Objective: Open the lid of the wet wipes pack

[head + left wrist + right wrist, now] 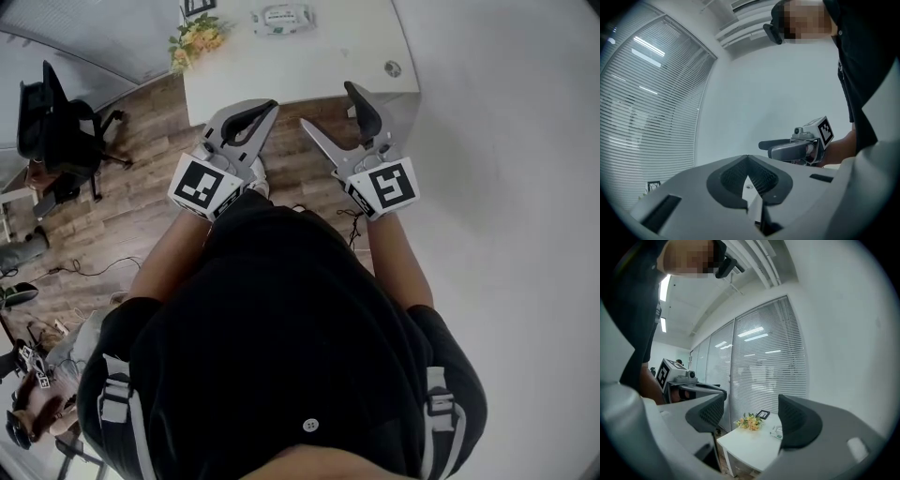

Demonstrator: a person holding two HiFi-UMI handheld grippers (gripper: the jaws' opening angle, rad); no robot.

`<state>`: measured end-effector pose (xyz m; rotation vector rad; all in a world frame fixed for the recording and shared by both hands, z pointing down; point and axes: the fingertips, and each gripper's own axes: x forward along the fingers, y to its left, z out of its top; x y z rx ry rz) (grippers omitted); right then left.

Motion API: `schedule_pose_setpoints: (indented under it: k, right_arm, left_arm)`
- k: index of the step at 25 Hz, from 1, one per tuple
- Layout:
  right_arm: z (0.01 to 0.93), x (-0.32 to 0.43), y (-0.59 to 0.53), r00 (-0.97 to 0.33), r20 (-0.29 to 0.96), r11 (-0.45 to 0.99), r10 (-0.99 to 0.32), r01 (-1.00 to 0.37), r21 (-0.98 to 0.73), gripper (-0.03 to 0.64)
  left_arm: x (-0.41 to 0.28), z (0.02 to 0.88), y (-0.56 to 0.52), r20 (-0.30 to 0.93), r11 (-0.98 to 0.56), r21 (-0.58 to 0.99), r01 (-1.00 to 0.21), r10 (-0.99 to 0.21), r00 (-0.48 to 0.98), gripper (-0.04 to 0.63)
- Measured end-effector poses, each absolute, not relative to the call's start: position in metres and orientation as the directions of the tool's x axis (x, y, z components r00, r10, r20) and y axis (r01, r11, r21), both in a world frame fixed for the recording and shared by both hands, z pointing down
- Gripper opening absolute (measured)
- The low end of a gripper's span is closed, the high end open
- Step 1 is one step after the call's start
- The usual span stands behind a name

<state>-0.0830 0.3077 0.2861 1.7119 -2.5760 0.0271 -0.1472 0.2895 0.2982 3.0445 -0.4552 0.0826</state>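
Both grippers are up in front of the person's chest, short of the white table [319, 61] and not touching it; the left gripper [269, 106] has its jaws pressed together at the tips, the dark pads meeting in a point with nothing caught between them; the right gripper [327, 105] is spread wide, its two pads far apart and only open air in the gap; over to the wet wipes pack [281, 17], and it lies flat on the table's far side, near the far edge, well apart from both tools, nothing touching it; from the right gripper view the table shows through the open jaws, and the pack sits on it close beside the right-hand pad in the picture, though far off in the room; whether its lid is up or down cannot be made out from here; at the table's far left corner stands a bunch of yellow and orange flowers [197, 37], with a small dark frame [199, 6] just beyond them; a small round disc [392, 68] sits near the table's near right corner; left of the table, on the wood floor [150, 178], a black office chair [58, 122]; the left gripper view points away from the table, at a pale wall and window blinds [642, 117].
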Motion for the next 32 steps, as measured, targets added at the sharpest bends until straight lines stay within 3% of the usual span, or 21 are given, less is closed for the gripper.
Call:
schedule_pose_setpoints:
  k: [32]
  right_arm:
    - [0.307,-0.096,0.118,-0.352,0.13,0.356,-0.927,-0.934,0.016,0.364]
  left_arm:
    - [-0.167,0.317,0.089,0.07,-0.951,0.099,-0.293,-0.287,0.955,0.008]
